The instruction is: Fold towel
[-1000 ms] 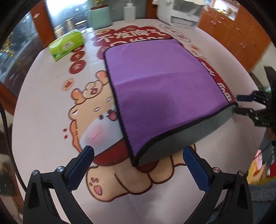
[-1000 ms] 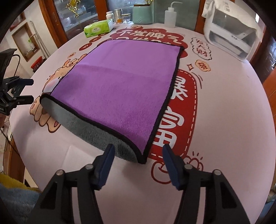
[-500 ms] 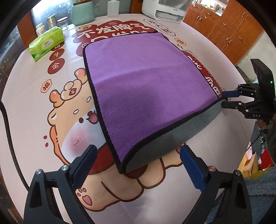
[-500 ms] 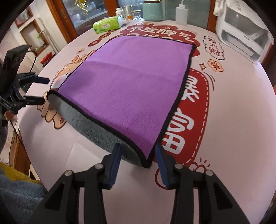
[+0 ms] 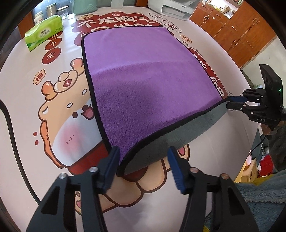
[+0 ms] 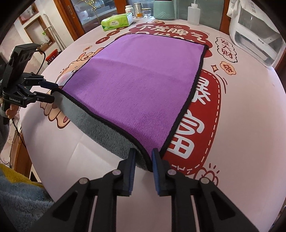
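Note:
A purple towel (image 5: 143,75) with black trim and a grey underside lies spread on the printed tablecloth; it also shows in the right wrist view (image 6: 139,85). Its near edge is lifted, showing the grey side. My left gripper (image 5: 143,160) is partly closed around the near left corner, with a gap still between pads and cloth. My right gripper (image 6: 143,158) has its pads nearly together on the near right corner. Each gripper shows in the other's view, the right one (image 5: 230,101) and the left one (image 6: 51,92), at the towel's corners.
A green tissue pack (image 5: 44,33) and jars stand at the far left, a white appliance (image 6: 257,39) at the far right, and a squeeze bottle (image 6: 194,13) and teal canister at the back. The table edge runs close below both grippers.
Both grippers have moved forward onto the towel's near corners and their jaws have narrowed, the right more than the left. The near edge has lifted a little.

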`<state>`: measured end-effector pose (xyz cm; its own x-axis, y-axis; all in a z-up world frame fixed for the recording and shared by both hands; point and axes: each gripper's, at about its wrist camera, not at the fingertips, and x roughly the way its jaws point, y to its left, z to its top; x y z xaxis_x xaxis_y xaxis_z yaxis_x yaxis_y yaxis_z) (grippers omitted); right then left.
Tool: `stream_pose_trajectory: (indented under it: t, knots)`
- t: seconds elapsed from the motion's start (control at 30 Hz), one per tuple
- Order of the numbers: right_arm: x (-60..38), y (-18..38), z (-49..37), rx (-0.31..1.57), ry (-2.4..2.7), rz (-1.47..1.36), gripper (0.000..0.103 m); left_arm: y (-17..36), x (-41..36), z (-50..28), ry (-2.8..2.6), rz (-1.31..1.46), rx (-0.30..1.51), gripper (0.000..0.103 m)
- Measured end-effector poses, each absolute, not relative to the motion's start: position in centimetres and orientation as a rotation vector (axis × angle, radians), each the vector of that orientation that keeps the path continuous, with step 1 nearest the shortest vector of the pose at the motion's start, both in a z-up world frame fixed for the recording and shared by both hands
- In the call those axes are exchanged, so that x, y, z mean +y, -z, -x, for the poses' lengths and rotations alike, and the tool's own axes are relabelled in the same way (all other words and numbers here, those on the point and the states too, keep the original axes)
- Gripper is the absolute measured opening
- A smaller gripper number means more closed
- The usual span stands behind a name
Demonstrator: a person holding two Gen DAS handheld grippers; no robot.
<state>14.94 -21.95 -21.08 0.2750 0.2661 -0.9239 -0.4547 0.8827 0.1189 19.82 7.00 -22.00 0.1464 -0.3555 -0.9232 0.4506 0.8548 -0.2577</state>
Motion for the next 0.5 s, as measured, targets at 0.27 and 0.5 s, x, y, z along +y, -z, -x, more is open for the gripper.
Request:
stream_pose_trajectory:
  t: [0.27,0.5]
  knots:
    - [-22.01,20.90,-14.83,1.191,-0.487,0.181,0.014,22.32,6.63,-19.86,0.574,-0.076,1.321,0.030]
    - [-21.85,20.83,-14.74,1.187,-0.485,0.193,0.012,22.58,6.56,-19.48,0.540,-0.111,1.346,0.019]
